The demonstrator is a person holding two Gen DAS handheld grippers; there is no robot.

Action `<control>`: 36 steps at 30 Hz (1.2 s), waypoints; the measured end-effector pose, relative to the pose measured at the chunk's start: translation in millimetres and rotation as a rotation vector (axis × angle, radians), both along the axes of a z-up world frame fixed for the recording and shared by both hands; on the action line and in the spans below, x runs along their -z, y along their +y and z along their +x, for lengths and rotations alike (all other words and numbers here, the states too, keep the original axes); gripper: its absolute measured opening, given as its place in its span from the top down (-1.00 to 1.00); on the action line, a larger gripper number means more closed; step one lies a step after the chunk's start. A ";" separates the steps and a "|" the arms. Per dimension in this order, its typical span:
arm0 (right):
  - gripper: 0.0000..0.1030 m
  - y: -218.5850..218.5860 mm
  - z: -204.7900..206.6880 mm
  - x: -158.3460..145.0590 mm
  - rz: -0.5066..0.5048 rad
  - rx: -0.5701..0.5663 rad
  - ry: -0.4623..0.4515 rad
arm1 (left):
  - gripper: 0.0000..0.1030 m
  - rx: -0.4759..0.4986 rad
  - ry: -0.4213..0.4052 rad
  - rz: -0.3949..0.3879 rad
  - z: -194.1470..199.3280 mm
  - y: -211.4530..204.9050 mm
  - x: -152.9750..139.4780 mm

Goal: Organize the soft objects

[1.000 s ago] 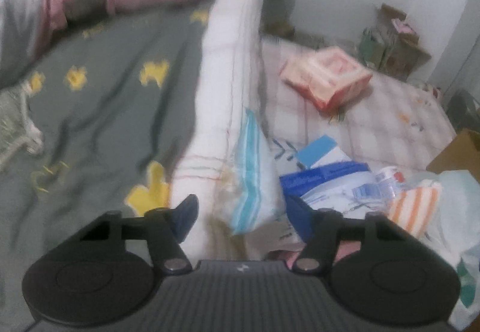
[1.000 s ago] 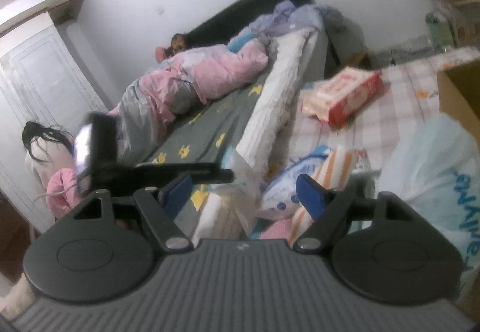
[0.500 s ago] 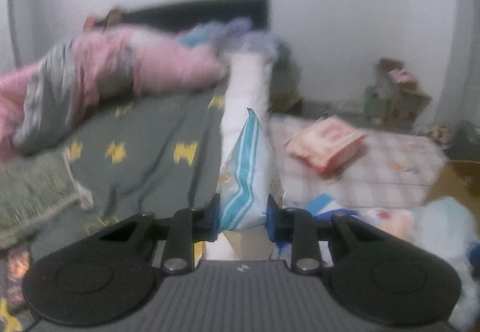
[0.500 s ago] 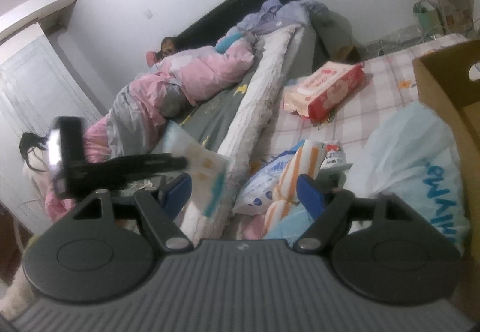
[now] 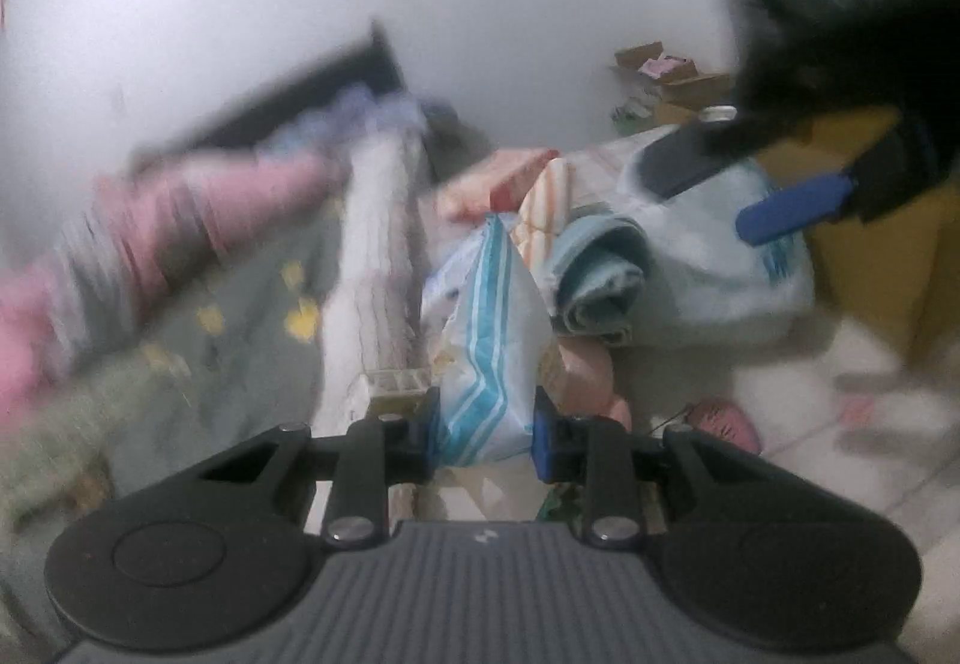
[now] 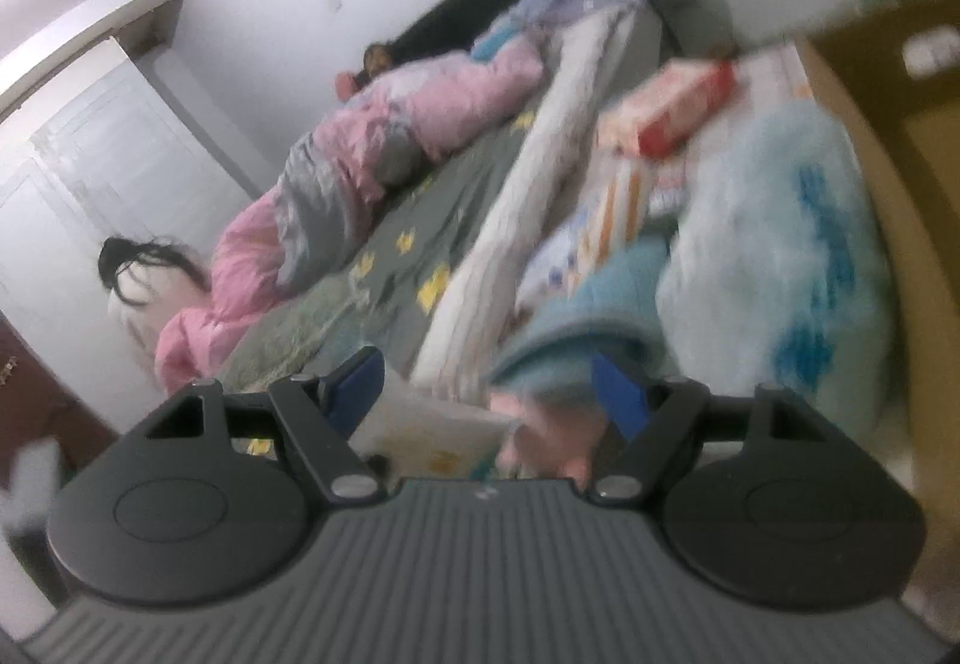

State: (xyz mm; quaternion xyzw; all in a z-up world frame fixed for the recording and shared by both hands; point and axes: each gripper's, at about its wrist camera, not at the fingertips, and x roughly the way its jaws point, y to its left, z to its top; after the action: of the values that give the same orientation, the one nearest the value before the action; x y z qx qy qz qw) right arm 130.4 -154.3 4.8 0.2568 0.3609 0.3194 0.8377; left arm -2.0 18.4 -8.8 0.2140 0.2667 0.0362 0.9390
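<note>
Gripping striped pouch [image 5: 489, 340] in left tool [image 5: 483, 433]; right tool [image 6: 489, 394] jaws apart, empty

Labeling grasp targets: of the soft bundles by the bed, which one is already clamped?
The white pack with blue stripes, pinched upright in the left gripper. The rolled teal towel and orange-striped bundle lie beyond it, ungripped.

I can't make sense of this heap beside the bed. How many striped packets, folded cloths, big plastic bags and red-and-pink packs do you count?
Striped packets: 2, the blue-striped packet and the orange-striped packet
Folded cloths: 1, the teal cloth
Big plastic bags: 1, the pale blue bag
Red-and-pink packs: 1, the red-and-pink pack
Total: 5
</note>
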 end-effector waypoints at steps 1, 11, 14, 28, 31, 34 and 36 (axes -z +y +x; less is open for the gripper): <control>-0.43 -0.6 -5.5 6.6 -0.003 -0.004 0.020 | 0.41 0.009 -0.031 0.075 -4.4 -13.0 10.3; -0.22 -16.6 -26.1 65.5 0.042 0.034 0.216 | -0.03 0.252 0.083 0.157 -12.9 -70.9 63.3; -0.21 -19.9 -26.9 77.2 0.021 0.056 0.238 | -0.15 0.268 0.164 0.033 -6.0 -60.1 65.0; -0.22 13.5 8.7 56.5 -0.137 0.021 0.083 | -0.02 0.175 0.431 -0.743 9.4 41.1 47.6; -0.27 30.4 27.3 67.3 -0.170 -0.025 0.094 | -0.05 0.169 0.452 -0.764 19.6 37.9 58.2; -0.33 43.2 34.3 82.8 -0.210 -0.074 0.124 | -0.12 0.165 0.446 -0.736 29.7 34.0 64.0; -0.33 44.6 32.3 89.9 -0.219 -0.095 0.167 | -0.15 0.168 0.447 -0.751 32.3 36.1 64.6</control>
State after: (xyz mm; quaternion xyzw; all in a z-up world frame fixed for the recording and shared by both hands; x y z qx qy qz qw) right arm 162.7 -109.8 -85.0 0.1722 0.4737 0.2951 0.8117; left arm 30.3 54.5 -73.3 -0.1183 0.4395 -0.1867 0.8706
